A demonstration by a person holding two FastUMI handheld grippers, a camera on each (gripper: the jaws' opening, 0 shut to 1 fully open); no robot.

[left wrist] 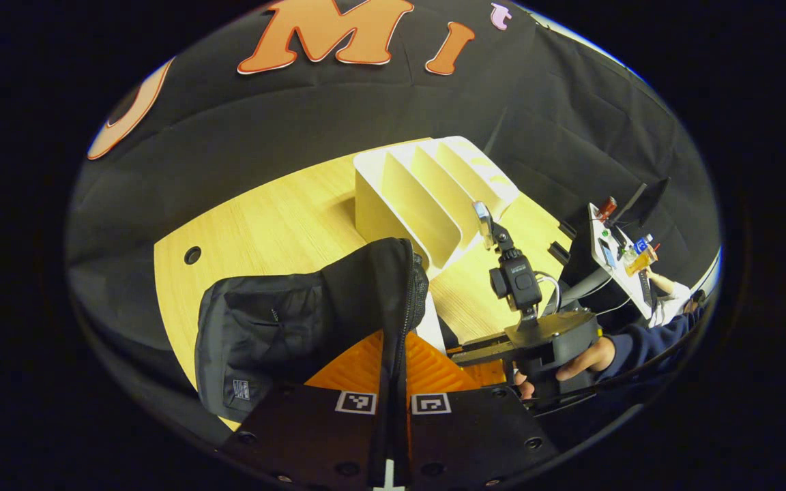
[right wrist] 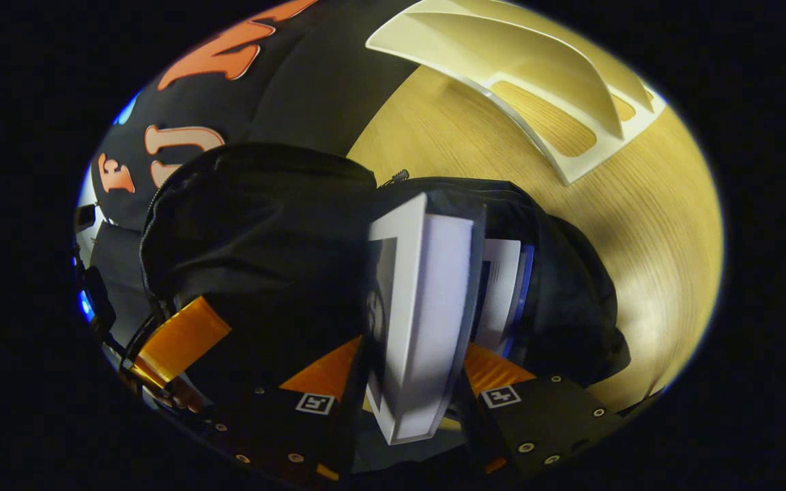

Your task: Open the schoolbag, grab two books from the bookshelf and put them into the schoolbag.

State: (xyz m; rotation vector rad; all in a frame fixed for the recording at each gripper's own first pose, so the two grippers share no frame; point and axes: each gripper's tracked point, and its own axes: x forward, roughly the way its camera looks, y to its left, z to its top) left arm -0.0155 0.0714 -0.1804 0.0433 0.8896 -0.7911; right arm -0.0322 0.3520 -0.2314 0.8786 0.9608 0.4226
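The black schoolbag (left wrist: 263,327) stands on the wooden table (left wrist: 284,218) with its top unzipped. My left gripper (left wrist: 393,354) is shut on the zipper edge of the bag's raised flap (left wrist: 400,286). My right gripper (right wrist: 413,361) is shut on a white book (right wrist: 427,307), held upright with its far end inside the bag's opening (right wrist: 502,204). A second book (right wrist: 502,286) with a blue edge sits in the bag beside it. The white bookshelf (left wrist: 427,198) stands behind the bag. The right gripper (left wrist: 495,351), held by a hand (left wrist: 584,358), is close to the bag's right side.
The bookshelf (right wrist: 536,75) is just beyond the bag. A stand with a screen and small devices (left wrist: 611,252) is off the table's right edge. A round hole (left wrist: 192,255) marks the table's left part. One finger of the left gripper (right wrist: 178,337) shows at the bag's left.
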